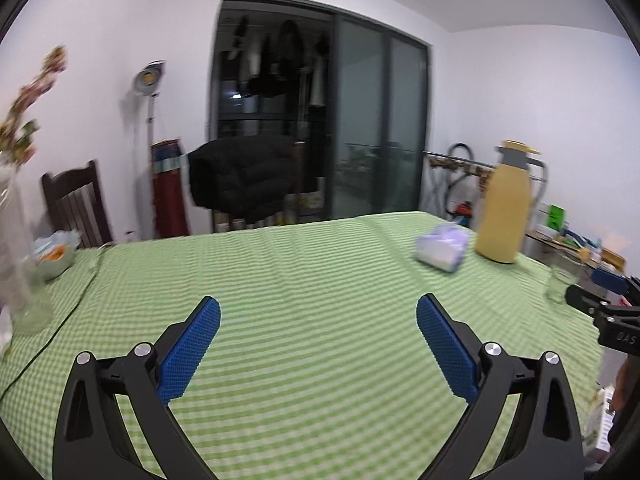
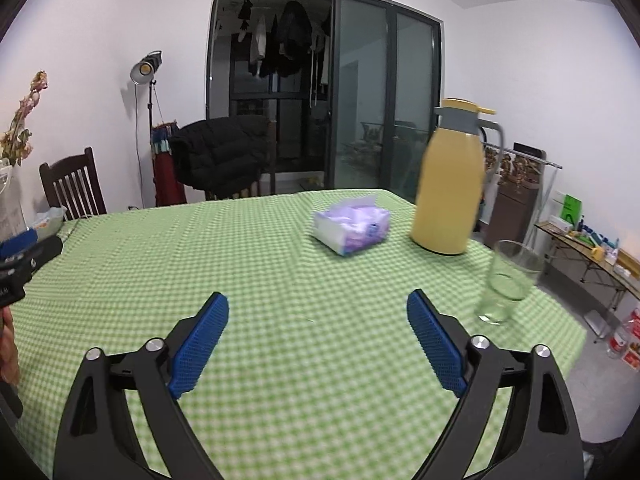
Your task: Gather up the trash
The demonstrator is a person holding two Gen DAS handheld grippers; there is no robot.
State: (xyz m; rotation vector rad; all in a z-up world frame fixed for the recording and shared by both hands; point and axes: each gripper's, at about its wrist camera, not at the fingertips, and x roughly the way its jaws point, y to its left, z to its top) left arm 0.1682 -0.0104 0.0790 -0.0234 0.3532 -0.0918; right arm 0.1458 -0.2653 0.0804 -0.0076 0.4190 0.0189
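Trash: a tissue pack [image 2: 351, 230] lies ahead of the right tongs [image 2: 318, 334], beside the yellow jug [image 2: 450, 184]. Both tongs, left tongs [image 1: 318, 340] too, gape wide, holding nothing, above bare green desk [image 2: 280, 280]; a glass [image 2: 506, 282] stands near its right edge.

White walls, dark sliding glass doors [image 2: 328, 92], a wooden chair [image 2: 74, 188].

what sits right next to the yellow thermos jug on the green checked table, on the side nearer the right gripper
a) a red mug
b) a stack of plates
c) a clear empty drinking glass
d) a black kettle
c: in the right wrist view a clear drinking glass stands on the tablecloth just right of and nearer than the yellow thermos jug; nothing shows inside it.
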